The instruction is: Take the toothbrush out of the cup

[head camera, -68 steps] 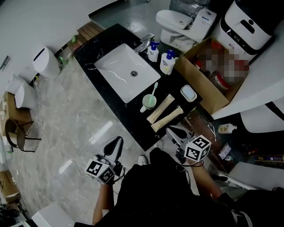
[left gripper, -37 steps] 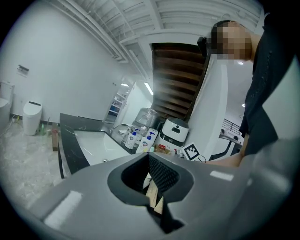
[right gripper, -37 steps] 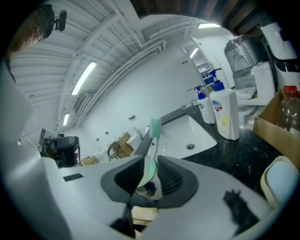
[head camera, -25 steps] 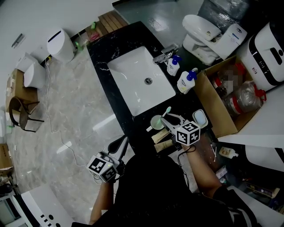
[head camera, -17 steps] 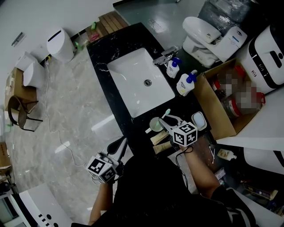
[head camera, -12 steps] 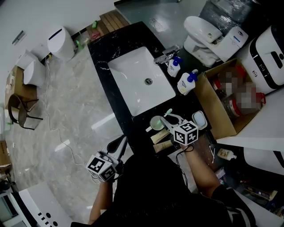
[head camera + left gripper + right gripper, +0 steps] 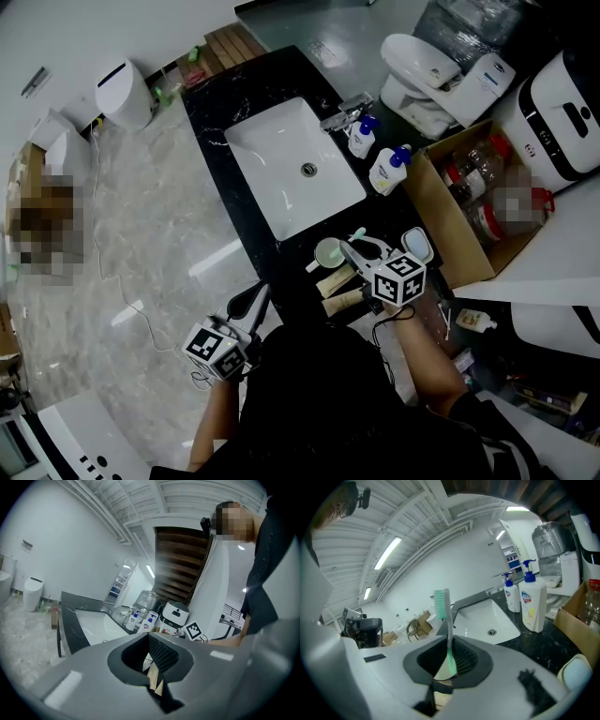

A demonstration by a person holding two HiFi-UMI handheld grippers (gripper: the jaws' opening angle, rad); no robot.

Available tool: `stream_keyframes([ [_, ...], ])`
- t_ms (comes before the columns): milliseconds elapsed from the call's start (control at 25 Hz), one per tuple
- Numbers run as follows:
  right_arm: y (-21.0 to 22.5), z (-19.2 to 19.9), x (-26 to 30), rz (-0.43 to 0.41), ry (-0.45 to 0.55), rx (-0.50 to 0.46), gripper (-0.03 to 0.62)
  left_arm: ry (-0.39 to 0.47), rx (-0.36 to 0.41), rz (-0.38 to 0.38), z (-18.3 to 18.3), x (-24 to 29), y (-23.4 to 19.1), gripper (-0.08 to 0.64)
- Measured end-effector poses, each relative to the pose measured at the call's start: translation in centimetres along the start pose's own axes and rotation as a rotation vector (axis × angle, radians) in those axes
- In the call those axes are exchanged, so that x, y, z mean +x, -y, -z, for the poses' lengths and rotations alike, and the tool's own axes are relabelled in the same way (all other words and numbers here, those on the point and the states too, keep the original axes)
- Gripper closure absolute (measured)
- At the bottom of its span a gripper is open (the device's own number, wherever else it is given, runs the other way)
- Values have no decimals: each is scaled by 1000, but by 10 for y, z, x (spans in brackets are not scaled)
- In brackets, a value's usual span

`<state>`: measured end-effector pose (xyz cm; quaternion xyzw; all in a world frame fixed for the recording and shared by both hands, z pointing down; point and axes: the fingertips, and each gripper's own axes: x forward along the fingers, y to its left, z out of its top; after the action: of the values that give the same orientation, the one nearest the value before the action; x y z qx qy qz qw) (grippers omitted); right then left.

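Observation:
A pale green cup point(image 7: 326, 251) stands on the black counter point(image 7: 281, 272) in front of the sink. A green and white toothbrush point(image 7: 357, 232) stands in it, head up and leaning right. My right gripper point(image 7: 349, 247) is at the cup's right rim. In the right gripper view its tips point(image 7: 449, 641) are shut on the toothbrush point(image 7: 442, 606) handle, with the cup point(image 7: 439, 672) showing below between the jaws. My left gripper point(image 7: 255, 295) hangs shut and empty over the floor in front of the counter; its tips point(image 7: 147, 635) meet.
A white sink basin point(image 7: 295, 169) with a faucet point(image 7: 339, 103) lies behind the cup. Two pump bottles point(image 7: 361, 136) point(image 7: 386, 171) stand at its right. Two long boxes point(image 7: 339, 291) and a soap dish point(image 7: 417, 246) lie near the cup. A cardboard box point(image 7: 448, 220) sits right.
The right gripper moved from the counter's front edge up to the cup and shut on the toothbrush; over the last second it has barely shifted. The left gripper stayed low and shut.

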<state>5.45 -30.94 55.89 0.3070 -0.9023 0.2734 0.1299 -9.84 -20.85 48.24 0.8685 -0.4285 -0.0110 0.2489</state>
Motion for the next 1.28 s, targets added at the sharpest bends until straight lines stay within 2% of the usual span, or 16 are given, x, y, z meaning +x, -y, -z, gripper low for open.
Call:
stream_keyframes([
  [640,-26,-33,-45,58,121,-19,554,64,20,78,-15,-13,16,551],
  [880,-36,-37,-58,65,149,-35,554,47,5,74,-9,-18,19,552],
  [1080,-40,-35,-72,81,161,-30,554,46,30,106,-8,-18,23,551],
  [1280,-43,-28,-87,101,177,-20,554,37,22,127,-7,-18,27,552],
])
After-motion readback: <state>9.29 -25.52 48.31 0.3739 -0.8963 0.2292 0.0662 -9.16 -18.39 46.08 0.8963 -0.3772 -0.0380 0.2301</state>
